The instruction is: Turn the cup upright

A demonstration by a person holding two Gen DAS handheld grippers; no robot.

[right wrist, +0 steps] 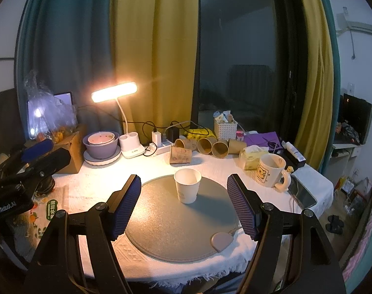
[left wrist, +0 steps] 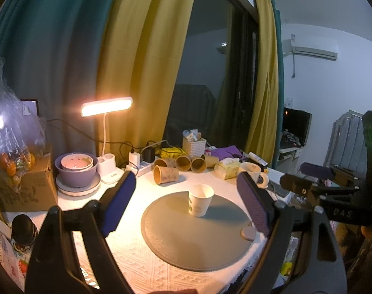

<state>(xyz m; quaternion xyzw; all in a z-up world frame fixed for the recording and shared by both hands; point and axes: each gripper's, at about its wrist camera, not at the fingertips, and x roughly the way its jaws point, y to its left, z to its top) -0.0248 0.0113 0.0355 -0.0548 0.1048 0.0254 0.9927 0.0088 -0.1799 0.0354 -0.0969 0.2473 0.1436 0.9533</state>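
Observation:
A white paper cup (left wrist: 200,203) stands upright, mouth up, on the far part of a round grey mat (left wrist: 198,235). It also shows in the right wrist view (right wrist: 187,188) on the same mat (right wrist: 176,223). My left gripper (left wrist: 188,205) is open and empty, its blue pads wide apart, held back from the cup. My right gripper (right wrist: 184,207) is open and empty, just short of the cup. Each gripper shows at the edge of the other's view.
Several brown paper cups (right wrist: 200,147) lie on their sides at the back. A white mug (right wrist: 271,172) stands at the right, purple bowls (right wrist: 101,144) and a lit desk lamp (right wrist: 115,93) at the left. A power strip, basket and tissue pack crowd the back.

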